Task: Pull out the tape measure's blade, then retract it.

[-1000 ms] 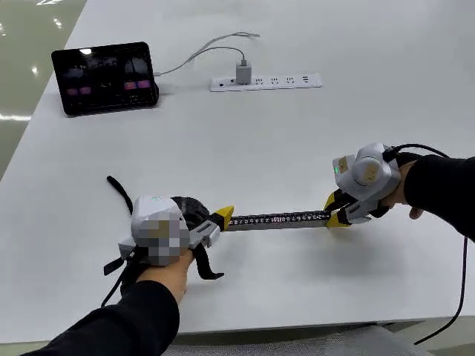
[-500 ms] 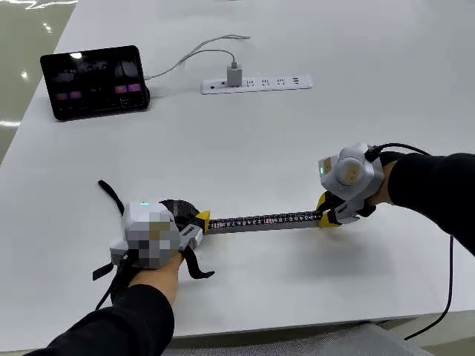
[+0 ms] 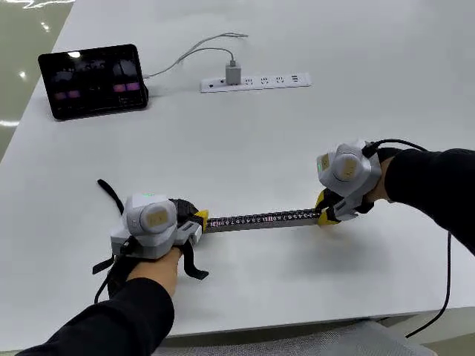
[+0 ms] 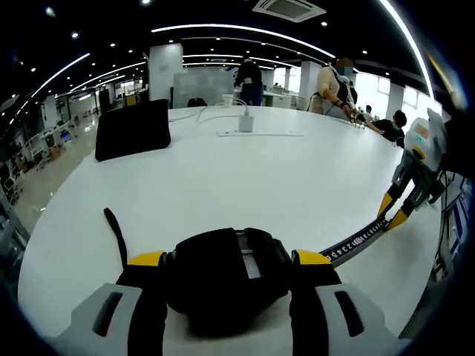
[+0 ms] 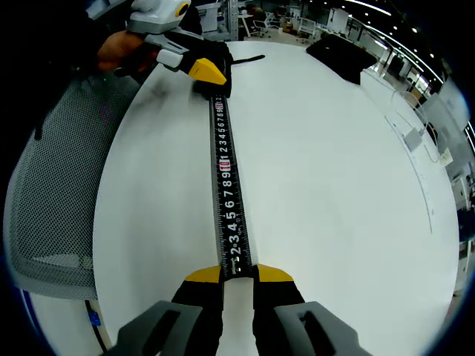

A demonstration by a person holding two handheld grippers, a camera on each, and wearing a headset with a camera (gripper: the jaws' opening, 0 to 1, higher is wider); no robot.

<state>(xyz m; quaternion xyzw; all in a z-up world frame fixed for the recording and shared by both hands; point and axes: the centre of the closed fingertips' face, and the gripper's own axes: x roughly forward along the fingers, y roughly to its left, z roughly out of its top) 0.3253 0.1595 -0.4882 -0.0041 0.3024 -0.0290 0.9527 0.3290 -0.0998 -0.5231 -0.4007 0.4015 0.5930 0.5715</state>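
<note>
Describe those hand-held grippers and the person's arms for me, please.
The left hand-held gripper and right hand-held gripper each have a rounded white-grey body and grey jaws with yellow tips. A black cable trails from the right one. The person wears black sleeves.

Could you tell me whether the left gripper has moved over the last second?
Yes, slightly: in the head view the left gripper has slid left relative to the power strip, away from the right gripper.

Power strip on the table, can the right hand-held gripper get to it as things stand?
Probably not yet: the right hand-held gripper is shut on the blade at its tip and would have to let go first. Nothing stands on the table between it and the power strip.
</note>
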